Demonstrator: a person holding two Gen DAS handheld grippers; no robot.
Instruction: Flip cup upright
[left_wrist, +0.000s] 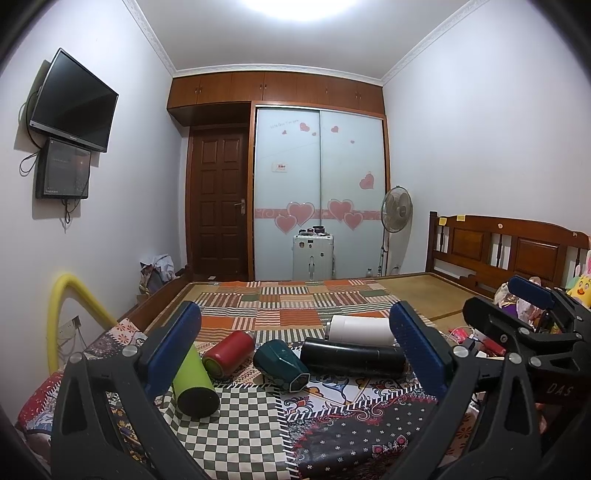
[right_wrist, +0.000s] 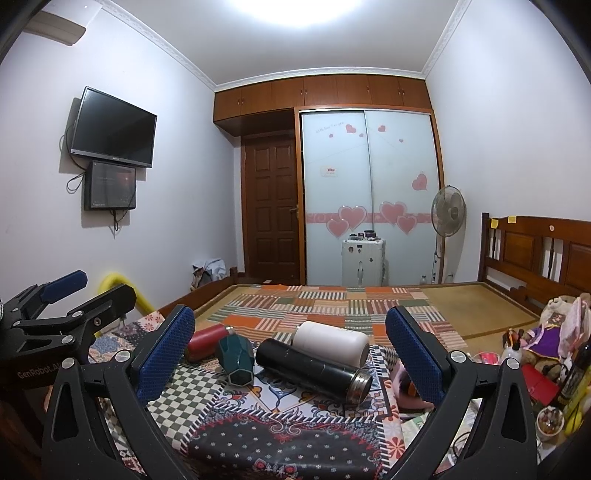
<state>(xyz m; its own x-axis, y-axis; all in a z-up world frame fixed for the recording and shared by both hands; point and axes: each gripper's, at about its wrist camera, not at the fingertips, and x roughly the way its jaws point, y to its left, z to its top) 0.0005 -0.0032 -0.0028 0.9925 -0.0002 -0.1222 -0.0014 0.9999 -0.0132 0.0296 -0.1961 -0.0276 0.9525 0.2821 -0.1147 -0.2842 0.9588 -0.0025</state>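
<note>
Several cups lie on their sides on the patterned bedspread (left_wrist: 258, 424). In the left wrist view they are a lime green cup (left_wrist: 194, 380), a red bottle (left_wrist: 229, 352), a dark green faceted cup (left_wrist: 282, 363), a black flask (left_wrist: 352, 356) and a white cup (left_wrist: 360, 328). The right wrist view shows the red bottle (right_wrist: 205, 341), the dark green cup (right_wrist: 236, 360), the black flask (right_wrist: 314, 369) and the white cup (right_wrist: 332, 341). My left gripper (left_wrist: 295, 354) is open and empty above the cups. My right gripper (right_wrist: 291, 354) is open and empty too.
A wooden headboard (left_wrist: 509, 251) stands at the right, with soft toys (right_wrist: 554, 332) and clutter (right_wrist: 546, 384) beside the bed. A yellow tube (left_wrist: 70, 306) stands at the left. A suitcase (left_wrist: 313, 256), a fan (left_wrist: 396, 210), a door and a wardrobe are behind.
</note>
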